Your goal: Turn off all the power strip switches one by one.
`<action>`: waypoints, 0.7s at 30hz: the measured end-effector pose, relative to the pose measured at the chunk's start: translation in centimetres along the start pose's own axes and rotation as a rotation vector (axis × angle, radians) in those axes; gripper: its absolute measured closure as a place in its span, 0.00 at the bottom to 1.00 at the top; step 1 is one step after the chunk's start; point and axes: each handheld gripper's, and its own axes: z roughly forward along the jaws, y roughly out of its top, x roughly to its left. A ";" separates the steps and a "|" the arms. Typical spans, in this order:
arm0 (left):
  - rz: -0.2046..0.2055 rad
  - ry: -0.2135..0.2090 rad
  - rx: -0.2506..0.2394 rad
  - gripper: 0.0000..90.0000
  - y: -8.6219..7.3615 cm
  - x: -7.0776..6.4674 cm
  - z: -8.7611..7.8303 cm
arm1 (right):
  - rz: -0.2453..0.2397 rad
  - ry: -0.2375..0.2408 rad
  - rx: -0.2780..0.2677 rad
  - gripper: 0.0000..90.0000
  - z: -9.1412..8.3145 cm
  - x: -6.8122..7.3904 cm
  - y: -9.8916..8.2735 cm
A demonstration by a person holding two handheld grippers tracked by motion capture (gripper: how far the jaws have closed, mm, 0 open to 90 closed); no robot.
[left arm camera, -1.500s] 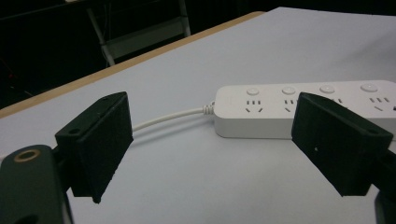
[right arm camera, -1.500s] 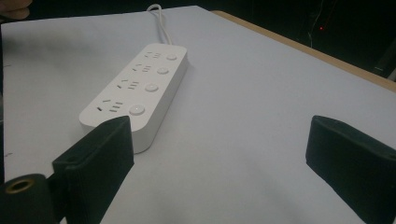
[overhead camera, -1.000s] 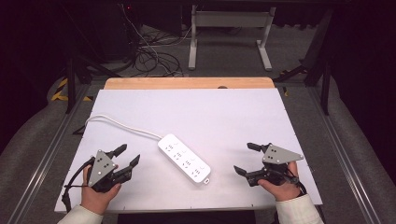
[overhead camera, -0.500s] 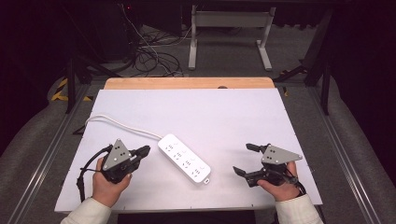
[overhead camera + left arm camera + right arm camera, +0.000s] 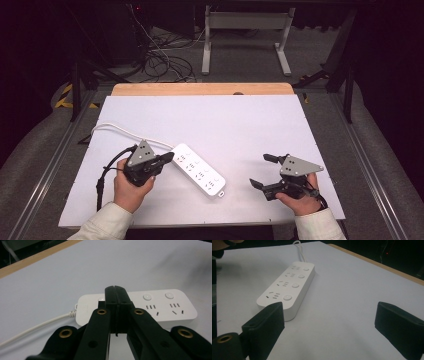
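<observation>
Here, at the left of the high view, the left gripper (image 5: 167,157) sits in the person's left hand (image 5: 129,189) with its jaws pressed flat together and nothing between them. They have just been closing. Its tips point at the cable end of the white power strip (image 5: 198,169); in the left gripper view they stand just in front of that end, and whether they touch it I cannot tell. The strip lies flat and slantwise on the white surface (image 5: 240,125), between the two grippers, its white cable (image 5: 115,128) trailing off toward the left edge. To the right, well apart from the strip, the right gripper (image 5: 264,171) rests in the right hand (image 5: 300,200), jaws spread wide and holding nothing.
</observation>
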 end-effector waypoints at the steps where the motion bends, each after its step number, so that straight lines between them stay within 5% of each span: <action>1: -0.002 -0.002 0.002 1.00 0.1 0.0 0.2 | 0.001 0.000 0.000 0.11 0.0 0.0 0.0; 10: -0.024 -0.050 0.048 1.00 1.1 0.2 2.4 | 0.000 0.001 0.004 0.11 0.0 0.0 -0.1; 15: -0.063 -0.051 0.100 1.00 1.2 0.4 3.7 | -0.001 0.003 0.005 0.11 0.1 0.0 -0.1; 21: -0.059 -0.039 0.164 1.00 1.1 0.6 4.9 | -0.004 0.006 0.003 0.11 0.1 0.0 -0.1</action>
